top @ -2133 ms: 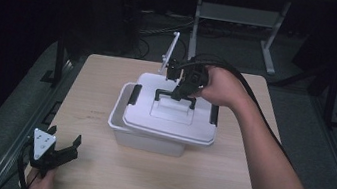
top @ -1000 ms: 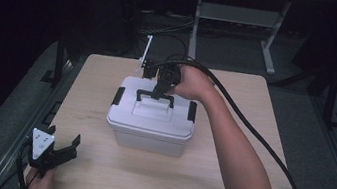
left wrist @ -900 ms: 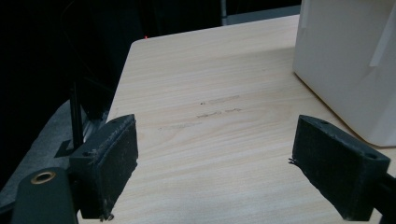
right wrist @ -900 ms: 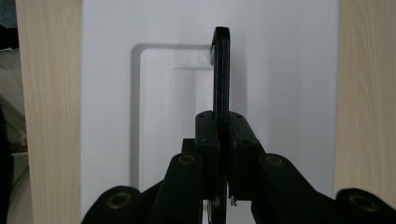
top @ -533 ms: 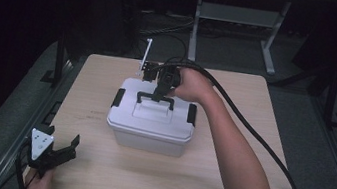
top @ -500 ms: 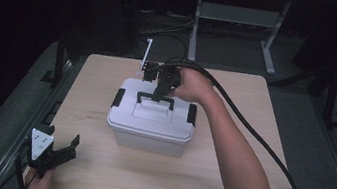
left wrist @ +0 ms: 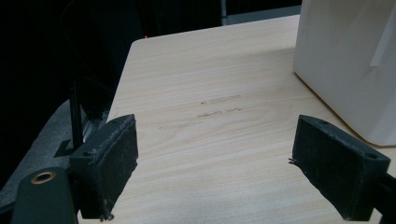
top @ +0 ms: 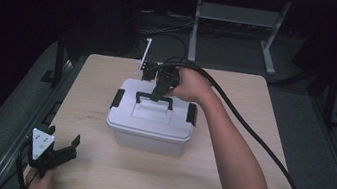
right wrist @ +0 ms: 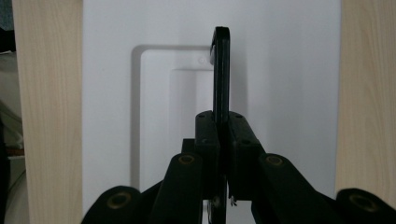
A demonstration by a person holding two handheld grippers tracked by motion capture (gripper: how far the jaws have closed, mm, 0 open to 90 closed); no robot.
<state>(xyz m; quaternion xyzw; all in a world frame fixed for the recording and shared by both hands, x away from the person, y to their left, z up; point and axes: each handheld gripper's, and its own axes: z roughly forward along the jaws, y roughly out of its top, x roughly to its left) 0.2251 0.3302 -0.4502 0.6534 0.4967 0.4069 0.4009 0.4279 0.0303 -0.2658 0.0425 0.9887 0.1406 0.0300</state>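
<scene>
bins: 1 [top: 152,122] | handles: 1 [right wrist: 221,70], right claw [right wrist: 220,126] clamped | latches: 2 [top: 118,98]

A lidded box [top: 152,122] sits mid-table [top: 224,183], handle [top: 155,97] on top; the left gripper [top: 63,152] rests at the near-left corner.

A white storage box [top: 152,122] with a black handle [top: 154,98] and 2 black side latches [top: 118,98] sits on a pale wood-grain table [top: 225,174]; both grippers, right [top: 158,93] and left [top: 59,151], are black, the latter carrying a grey plate [top: 41,143].
</scene>
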